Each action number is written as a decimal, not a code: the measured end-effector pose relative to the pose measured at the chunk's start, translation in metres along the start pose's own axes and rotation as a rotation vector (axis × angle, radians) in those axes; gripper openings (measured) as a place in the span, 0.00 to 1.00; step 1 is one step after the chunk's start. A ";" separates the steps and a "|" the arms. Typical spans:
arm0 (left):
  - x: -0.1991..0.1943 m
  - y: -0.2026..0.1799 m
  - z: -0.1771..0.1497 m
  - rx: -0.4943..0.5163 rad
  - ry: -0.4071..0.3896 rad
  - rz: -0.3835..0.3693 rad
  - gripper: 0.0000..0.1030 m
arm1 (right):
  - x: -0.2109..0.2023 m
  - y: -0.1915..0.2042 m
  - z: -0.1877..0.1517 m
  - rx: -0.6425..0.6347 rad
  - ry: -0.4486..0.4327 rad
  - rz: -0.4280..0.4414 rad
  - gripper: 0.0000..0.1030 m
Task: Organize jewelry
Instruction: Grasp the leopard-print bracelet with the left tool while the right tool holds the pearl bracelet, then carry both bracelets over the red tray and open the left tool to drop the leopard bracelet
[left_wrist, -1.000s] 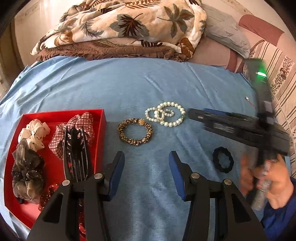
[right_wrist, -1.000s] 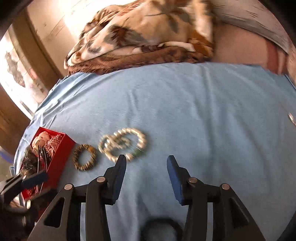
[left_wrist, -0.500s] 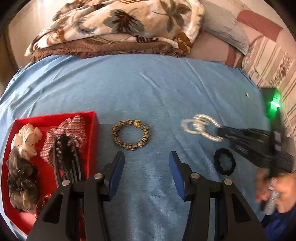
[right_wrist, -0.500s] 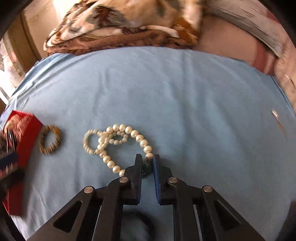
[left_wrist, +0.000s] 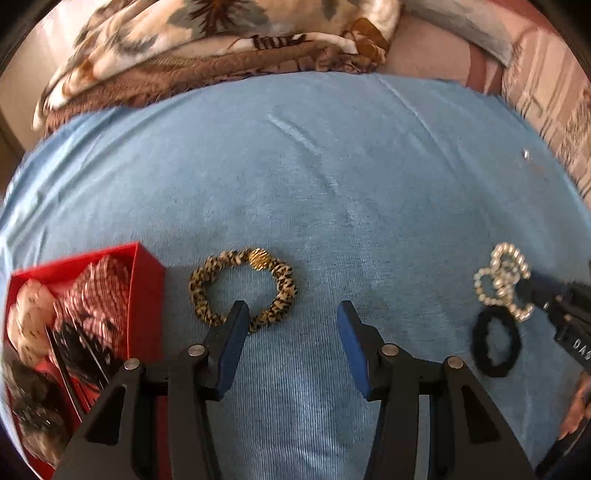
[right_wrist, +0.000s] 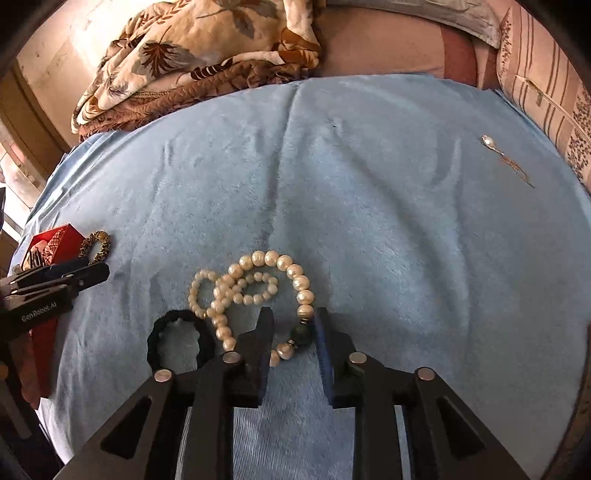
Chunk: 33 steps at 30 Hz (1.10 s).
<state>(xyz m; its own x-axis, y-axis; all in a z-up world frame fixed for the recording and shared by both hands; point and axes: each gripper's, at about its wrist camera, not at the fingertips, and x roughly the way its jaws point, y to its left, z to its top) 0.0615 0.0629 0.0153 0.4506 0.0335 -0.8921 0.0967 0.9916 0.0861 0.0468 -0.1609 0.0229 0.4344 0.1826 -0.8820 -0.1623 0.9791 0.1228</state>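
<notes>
While the red box (left_wrist: 147, 295) at the lower left of my left view already holds scrunchies and a black hair claw, most of the jewelry is not yet sorted and lies loose on the blue bed cover (left_wrist: 314, 177). The leopard-print bracelet (left_wrist: 242, 290) sits just beside the box, right in front of my left hand-held gripper (left_wrist: 290, 321), whose jaws stand apart and empty; one jaw tip overlaps the bracelet's near edge in the frame, but nothing is grasped. In the right view, the pearl bracelets (right_wrist: 255, 291) lie tangled at lower centre, touching the black hair tie (right_wrist: 179, 341) to their left. My right hand-held gripper (right_wrist: 293, 332) has its jaws opening, with the dark green bead of the large pearl strand between them and no pad pressing on it. A small pearl pendant (right_wrist: 489, 142) on a thin chain waits at the upper right. I judge four pieces are left to put away.
</notes>
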 end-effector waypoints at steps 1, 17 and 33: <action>0.001 -0.003 0.001 0.015 -0.004 0.013 0.47 | 0.002 0.004 0.000 -0.010 -0.002 -0.007 0.24; -0.089 -0.014 -0.008 -0.038 -0.159 -0.197 0.05 | -0.079 -0.023 0.008 0.168 -0.254 0.257 0.12; -0.168 0.003 -0.053 -0.155 -0.217 -0.392 0.05 | -0.109 -0.031 -0.020 0.322 -0.282 0.733 0.12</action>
<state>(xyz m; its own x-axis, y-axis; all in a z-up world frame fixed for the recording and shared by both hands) -0.0615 0.0670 0.1422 0.5836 -0.3577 -0.7290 0.1703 0.9317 -0.3209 -0.0136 -0.2128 0.1059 0.5293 0.7545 -0.3881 -0.2471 0.5746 0.7802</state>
